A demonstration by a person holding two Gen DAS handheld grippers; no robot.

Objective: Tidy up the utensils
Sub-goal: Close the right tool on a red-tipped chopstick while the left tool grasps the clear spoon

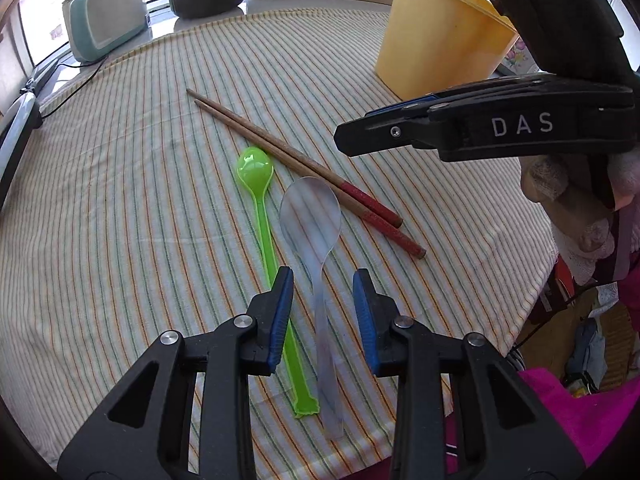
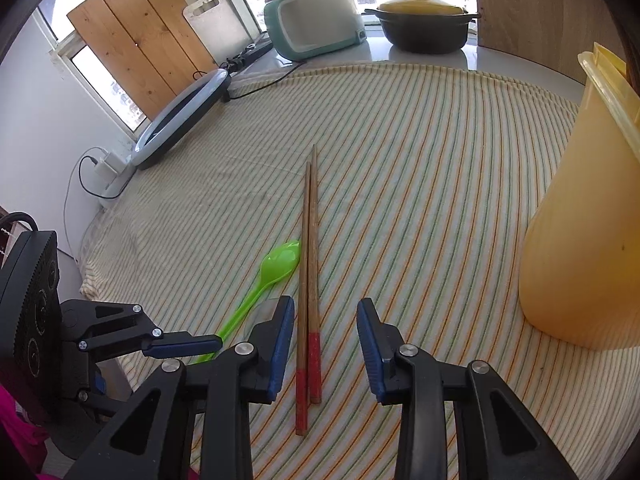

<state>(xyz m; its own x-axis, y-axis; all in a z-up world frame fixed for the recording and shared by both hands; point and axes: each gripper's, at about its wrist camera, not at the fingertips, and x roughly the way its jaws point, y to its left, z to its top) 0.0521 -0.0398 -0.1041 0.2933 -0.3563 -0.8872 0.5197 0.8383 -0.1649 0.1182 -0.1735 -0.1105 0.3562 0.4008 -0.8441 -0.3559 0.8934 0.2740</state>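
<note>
Blue pads on your left gripper (image 1: 323,316) sit apart around the clear spoon (image 1: 316,236), ready to pinch its handle. Your right gripper (image 2: 326,350) is wide too, over the chopsticks (image 2: 310,300). Next lies the green spoon (image 1: 260,216). Farther back, the yellow tub (image 1: 436,44) waits, likely for all of them. Its inside is hidden.

Lime-green spoon (image 1: 256,184), clear spoon (image 1: 312,216), brown red-ended chopsticks (image 2: 310,280), yellow tub (image 1: 440,40), striped cloth (image 1: 120,200).
</note>
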